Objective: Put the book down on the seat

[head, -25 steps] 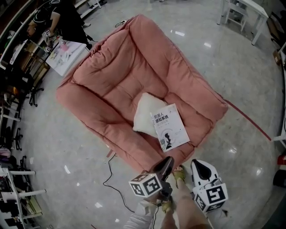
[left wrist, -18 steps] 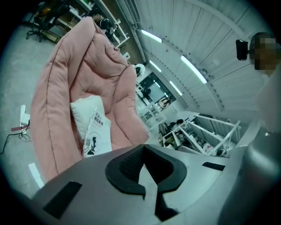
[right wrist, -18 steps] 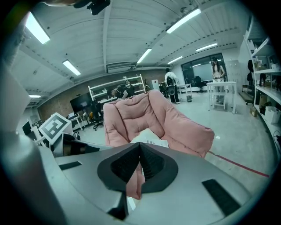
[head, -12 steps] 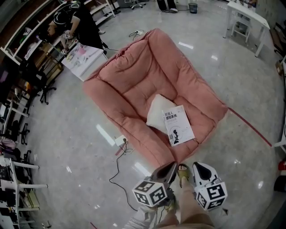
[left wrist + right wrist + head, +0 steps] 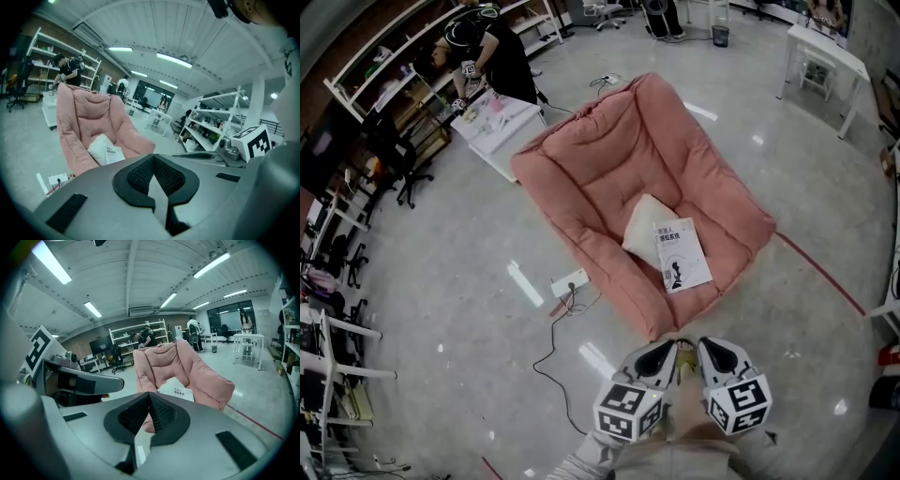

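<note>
The white book lies flat on the pink padded seat, its upper edge against a white pillow. Both grippers hang side by side in front of the seat's near edge, well apart from the book. My left gripper is shut with nothing in it. My right gripper also looks shut and empty. The left gripper view shows the closed left gripper with the book and seat far off. From the right gripper, the book lies beyond the jaws.
A white power strip with a black cable lies on the glossy floor left of the seat. A person stands at a white table behind it. Another white table is at the back right. A red line crosses the floor.
Both grippers have drawn back from the seat's front edge and risen, so the seat looks smaller and farther. The book stays put against the pillow.
</note>
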A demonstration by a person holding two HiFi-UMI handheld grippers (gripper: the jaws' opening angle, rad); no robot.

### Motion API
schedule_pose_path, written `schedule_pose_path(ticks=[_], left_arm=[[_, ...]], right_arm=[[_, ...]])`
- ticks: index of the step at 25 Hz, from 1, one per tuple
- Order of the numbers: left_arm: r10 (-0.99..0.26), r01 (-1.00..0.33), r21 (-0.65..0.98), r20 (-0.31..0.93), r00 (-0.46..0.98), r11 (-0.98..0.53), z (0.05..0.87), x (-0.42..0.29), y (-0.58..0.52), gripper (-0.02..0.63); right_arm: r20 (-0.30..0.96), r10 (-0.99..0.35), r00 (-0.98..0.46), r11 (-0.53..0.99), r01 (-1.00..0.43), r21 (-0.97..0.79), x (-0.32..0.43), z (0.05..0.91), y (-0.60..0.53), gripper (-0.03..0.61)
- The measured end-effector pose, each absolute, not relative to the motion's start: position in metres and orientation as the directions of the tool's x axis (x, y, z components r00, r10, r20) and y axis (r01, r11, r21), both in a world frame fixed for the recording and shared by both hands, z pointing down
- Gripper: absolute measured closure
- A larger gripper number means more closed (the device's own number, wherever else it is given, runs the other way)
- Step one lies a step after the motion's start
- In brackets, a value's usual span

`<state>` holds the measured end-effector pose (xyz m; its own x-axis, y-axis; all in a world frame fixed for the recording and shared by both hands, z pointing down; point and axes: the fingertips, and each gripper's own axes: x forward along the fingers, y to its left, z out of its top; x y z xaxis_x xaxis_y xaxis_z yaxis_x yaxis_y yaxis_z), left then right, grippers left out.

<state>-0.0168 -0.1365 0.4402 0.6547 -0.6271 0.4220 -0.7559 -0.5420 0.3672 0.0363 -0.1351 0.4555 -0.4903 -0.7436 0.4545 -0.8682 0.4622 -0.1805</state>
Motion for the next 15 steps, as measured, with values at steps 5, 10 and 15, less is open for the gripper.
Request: schedule_pose_path(ticks=[5, 10, 15], left_arm=[[-0.620, -0.744, 0.337, 0.413, 0.667, -0.577, 0.422, -0.024, -0.106, 0.606], [-0.647, -0.756, 0.319, 0.391, 0.655, -0.572, 0.411, -0.031, -0.084, 0.606], [-0.670, -0.766, 0.279, 0.371, 0.643, -0.580, 0.399, -0.039, -0.076, 0.607]], right_arm=[[0.432, -0.750, -0.501, 0.466, -0.864, -0.193, 0.024, 0.437, -0.113, 0.572], [0.406, -0.740, -0.537, 0.499, -0.842, -0.205, 0.017, 0.426, -0.085, 0.574], [0.389, -0.754, -0.530, 0.514, -0.844, -0.154, 0.012, 0.415, -0.070, 0.574]])
